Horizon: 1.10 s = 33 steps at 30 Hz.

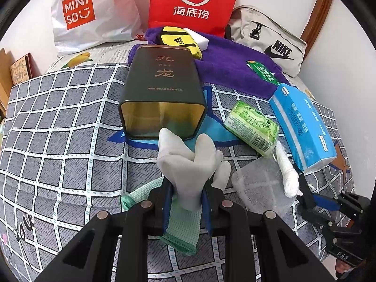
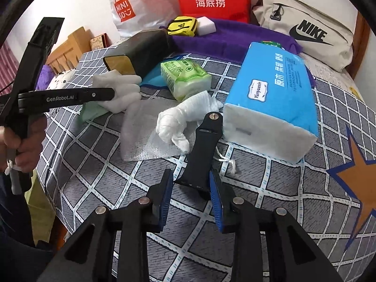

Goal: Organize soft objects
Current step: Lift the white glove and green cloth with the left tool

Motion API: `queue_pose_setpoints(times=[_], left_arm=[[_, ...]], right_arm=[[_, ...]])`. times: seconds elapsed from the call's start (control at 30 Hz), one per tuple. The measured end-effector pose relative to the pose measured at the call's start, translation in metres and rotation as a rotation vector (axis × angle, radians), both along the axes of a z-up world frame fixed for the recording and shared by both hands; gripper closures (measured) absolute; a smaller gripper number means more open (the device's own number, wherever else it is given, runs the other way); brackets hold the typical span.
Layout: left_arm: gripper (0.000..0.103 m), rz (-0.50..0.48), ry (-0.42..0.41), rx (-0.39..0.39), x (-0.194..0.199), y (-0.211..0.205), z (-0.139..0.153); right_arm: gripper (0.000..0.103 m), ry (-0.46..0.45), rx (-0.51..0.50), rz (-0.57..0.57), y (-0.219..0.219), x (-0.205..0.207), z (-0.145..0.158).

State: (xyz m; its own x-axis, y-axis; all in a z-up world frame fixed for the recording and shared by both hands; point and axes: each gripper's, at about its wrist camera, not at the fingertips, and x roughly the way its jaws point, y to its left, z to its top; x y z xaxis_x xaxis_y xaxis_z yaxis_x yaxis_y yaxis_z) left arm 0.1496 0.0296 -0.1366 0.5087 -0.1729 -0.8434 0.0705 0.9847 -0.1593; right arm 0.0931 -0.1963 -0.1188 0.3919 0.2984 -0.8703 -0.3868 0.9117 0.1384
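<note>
My left gripper (image 1: 186, 183) is shut on a white glove (image 1: 185, 159) with a mint-green cuff, its fingers pointing up in front of the open mouth of a dark tin (image 1: 162, 89) that lies on its side. From the right wrist view the same glove (image 2: 122, 89) sits at the left gripper (image 2: 103, 94). My right gripper (image 2: 189, 175) has its blue pads against the lower end of a black strap-like piece (image 2: 203, 145), which reaches up toward a crumpled white cloth (image 2: 178, 119) on a clear plastic bag (image 2: 141, 136).
A green tissue pack (image 1: 252, 127) and a large blue tissue pack (image 2: 272, 98) lie on the checked bedspread (image 1: 58, 141). A purple towel (image 1: 235, 68), a yellow pouch (image 1: 181, 42), shopping bags (image 1: 195, 2) and a beige Nike bag (image 1: 270, 40) line the back. A hand (image 2: 21, 145) grips the left handle.
</note>
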Motion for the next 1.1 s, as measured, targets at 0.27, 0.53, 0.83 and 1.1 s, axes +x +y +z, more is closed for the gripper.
queue_pose_setpoints(times=[0.27,0.53,0.83,1.1], left_arm=[[0.081,-0.003,0.002,0.010,0.000,-0.001,0.001],[0.081,-0.003,0.003,0.012,0.002,-0.001,0.000],[0.081,-0.002,0.003,0.019,0.001,-0.002,0.000],[0.081,0.005,-0.027,0.007,-0.010,0.001,0.016]], right_arm=[[0.064,-0.011,-0.016,-0.059,0.009,0.024,-0.010],[0.082,-0.010,-0.019,-0.065,-0.005,0.017,-0.005],[0.080,-0.017,-0.008,-0.067,-0.005,0.017,-0.013],[0.082,-0.042,0.024,-0.067,-0.014,0.011,0.009]])
